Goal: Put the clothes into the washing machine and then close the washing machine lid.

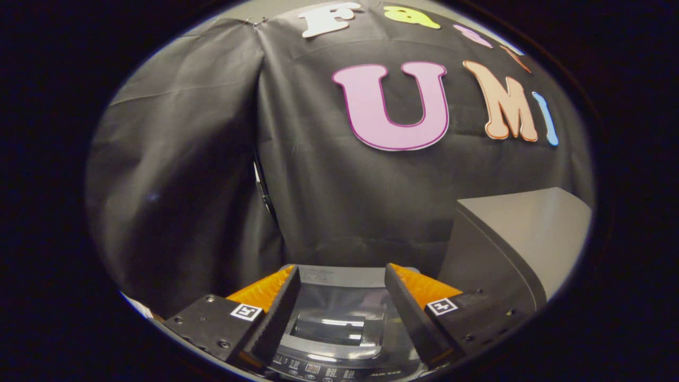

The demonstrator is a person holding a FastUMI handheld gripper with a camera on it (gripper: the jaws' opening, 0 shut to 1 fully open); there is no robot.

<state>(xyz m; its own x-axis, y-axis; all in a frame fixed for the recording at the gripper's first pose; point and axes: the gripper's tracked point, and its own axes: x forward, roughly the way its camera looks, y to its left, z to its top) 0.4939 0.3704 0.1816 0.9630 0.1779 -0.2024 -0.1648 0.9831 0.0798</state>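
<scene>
The washing machine (339, 350) lies below and just ahead of my fingers, top-loading, with a row of buttons on its near panel. Its dark glass lid (337, 313) lies flat over the tub and reflects light. My gripper (342, 276) hovers above the lid, open, with a wide gap between the fingers and nothing held. I see no clothes through the lid; the glass is too dark and reflective to tell what is inside.
A grey box-like cabinet (514, 239) stands to the right of the machine, close beside the right finger. The black cloth wall (223, 175) hangs right behind the machine.
</scene>
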